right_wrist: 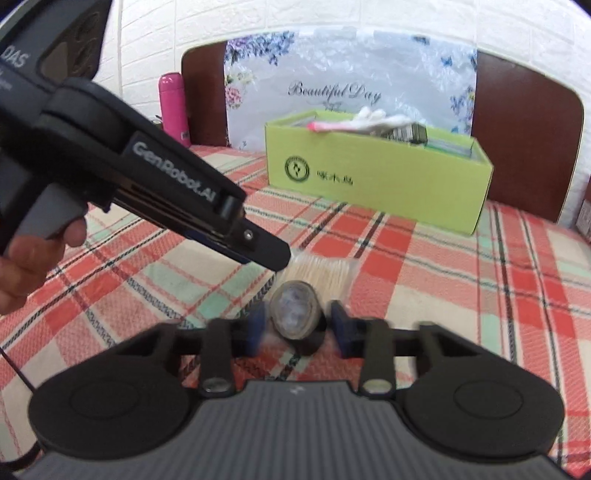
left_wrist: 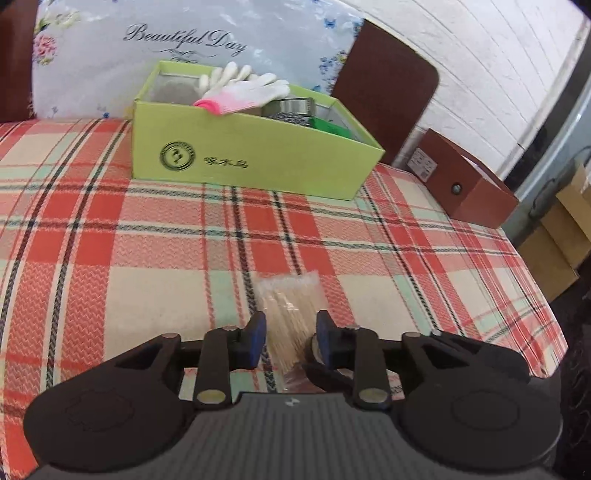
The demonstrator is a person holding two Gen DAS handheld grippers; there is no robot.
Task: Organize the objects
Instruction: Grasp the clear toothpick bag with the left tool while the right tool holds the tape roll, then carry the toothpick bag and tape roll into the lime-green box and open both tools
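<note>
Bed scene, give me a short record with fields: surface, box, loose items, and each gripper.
surface: plaid bedspread
box: green box, open, gloves on top
loose items: bag of sticks; tape roll beside it
left gripper: open, straddling the bag
right gripper: open, around the tape roll

Behind your workspace you have a white brick-pattern wall [right_wrist: 332, 22] and a dark brown wooden headboard [right_wrist: 528, 147] with rounded corners. A floral plastic-wrapped pillow [right_wrist: 332, 74] printed "Beautiful Day" leans on it. A red, cream and green plaid bedspread [left_wrist: 147, 258] covers the bed. A brown bedside cabinet [left_wrist: 469, 184] and cardboard boxes [left_wrist: 554, 251] stand alongside.
</note>
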